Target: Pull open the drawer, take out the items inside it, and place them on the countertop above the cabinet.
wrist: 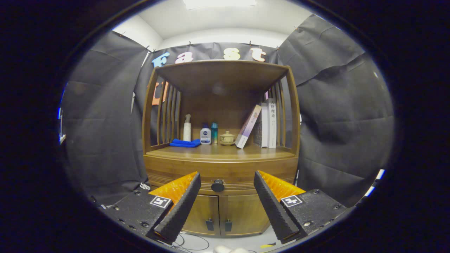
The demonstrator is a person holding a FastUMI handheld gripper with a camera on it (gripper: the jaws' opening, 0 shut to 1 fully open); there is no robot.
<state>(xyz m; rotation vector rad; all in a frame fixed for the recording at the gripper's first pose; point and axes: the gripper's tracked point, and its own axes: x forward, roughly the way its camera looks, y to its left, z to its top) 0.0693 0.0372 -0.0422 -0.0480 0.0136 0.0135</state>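
Brown wooden cabinet (221, 165), black drawer knob (217, 185), blue cloth (185, 143), white bottle (187, 130)

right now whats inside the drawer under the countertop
Cannot be seen: the drawer is closed, its front and knob hiding the contents. The open hand-held gripper has the knob between its fingers, untouched.

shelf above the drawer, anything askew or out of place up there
Only small things: one book leans tilted against the upright books, and a blue cloth lies loosely bunched by the spray bottle. Nothing spilled or damaged. The drawer knob sits beyond the open tongs, drawer shut.
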